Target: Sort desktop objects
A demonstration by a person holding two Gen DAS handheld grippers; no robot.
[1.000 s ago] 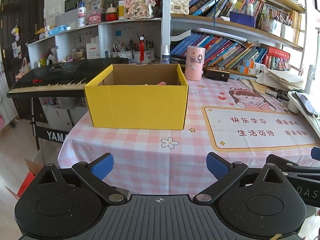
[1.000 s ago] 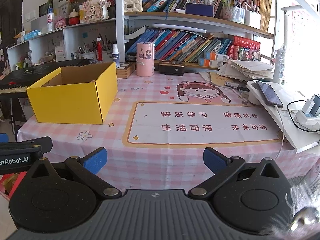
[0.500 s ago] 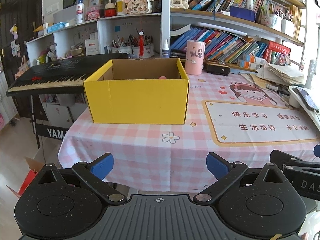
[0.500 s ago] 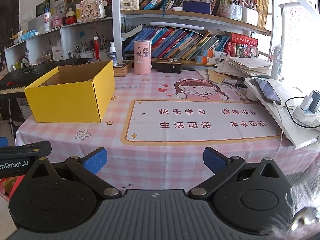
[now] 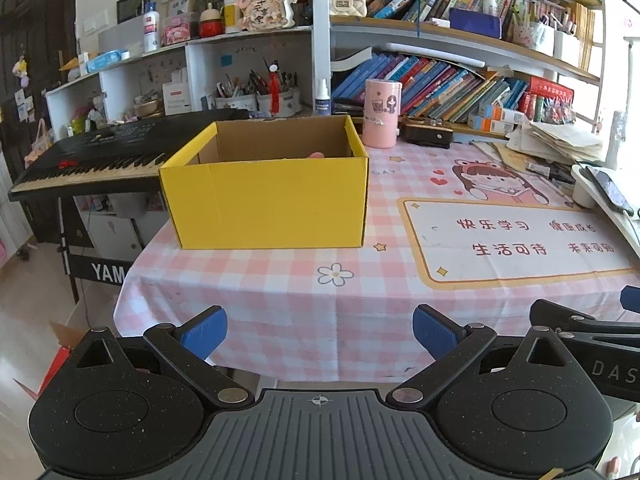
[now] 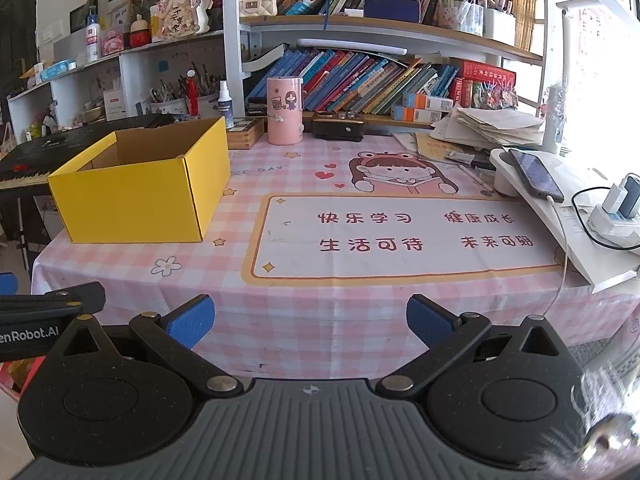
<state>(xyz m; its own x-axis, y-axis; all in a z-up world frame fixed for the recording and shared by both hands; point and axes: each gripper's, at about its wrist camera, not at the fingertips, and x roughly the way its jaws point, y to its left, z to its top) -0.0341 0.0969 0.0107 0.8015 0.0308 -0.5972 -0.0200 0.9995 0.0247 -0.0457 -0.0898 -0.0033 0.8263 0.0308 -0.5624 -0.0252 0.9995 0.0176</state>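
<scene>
An open yellow cardboard box [image 5: 268,200] [image 6: 140,196] stands on the left part of the pink checked tablecloth [image 5: 304,280] [image 6: 304,300]. A bit of something pink [image 5: 317,155] shows above its front wall; the rest of the inside is hidden. My left gripper [image 5: 318,330] hangs open and empty off the table's near edge, well short of the box. Beside it, my right gripper [image 6: 310,320] is open and empty too, facing the printed desk mat [image 6: 400,236].
A pink tumbler [image 6: 284,110], a black case [image 6: 338,126] and a spray bottle [image 6: 225,104] stand at the back before the bookshelf. Papers, a phone on a white stand [image 6: 536,174] and a charger sit at the right. A black keyboard [image 5: 116,152] adjoins the table's left.
Both grippers have drawn back and slightly up from the table, so the box and mat look farther away. Both stay open; nothing on the table moved.
</scene>
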